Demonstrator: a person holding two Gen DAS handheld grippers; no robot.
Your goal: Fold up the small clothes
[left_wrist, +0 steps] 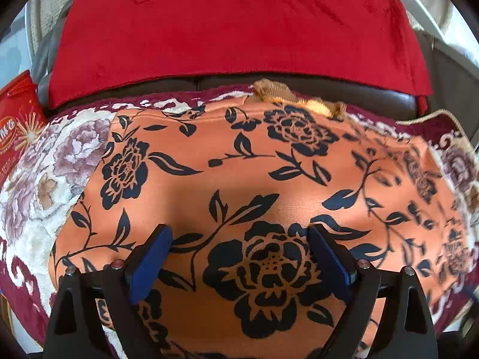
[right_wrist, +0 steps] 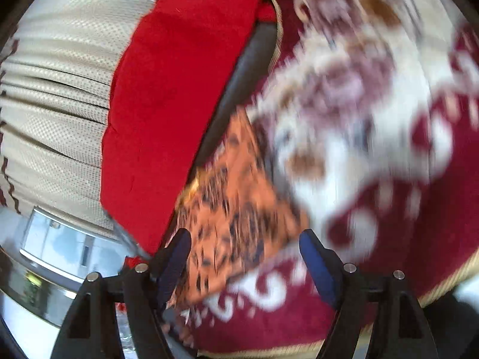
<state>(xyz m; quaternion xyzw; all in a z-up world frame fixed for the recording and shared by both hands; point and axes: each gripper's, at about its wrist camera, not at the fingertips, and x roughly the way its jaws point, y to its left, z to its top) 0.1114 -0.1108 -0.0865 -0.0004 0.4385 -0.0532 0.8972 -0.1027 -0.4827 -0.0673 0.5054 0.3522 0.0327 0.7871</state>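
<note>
Two hand-held grippers, alike in build. Left gripper (left_wrist: 241, 240): black angular finger arms, wedge-shaped, each with a triangular cut-out near its base; blue rectangular pads (left_wrist: 151, 264) on the inner faces of the fingers; small round silver screw heads (left_wrist: 363, 264) on the arm tops, the inner pair tinged red at the centre. Right gripper (right_wrist: 245, 246): same black arms with triangular cut-outs, same dark blue pads (right_wrist: 317, 269), four plain silver round screw heads (right_wrist: 349, 267) along the linkage. Matte black plastic throughout, no cables or markings visible.
</note>
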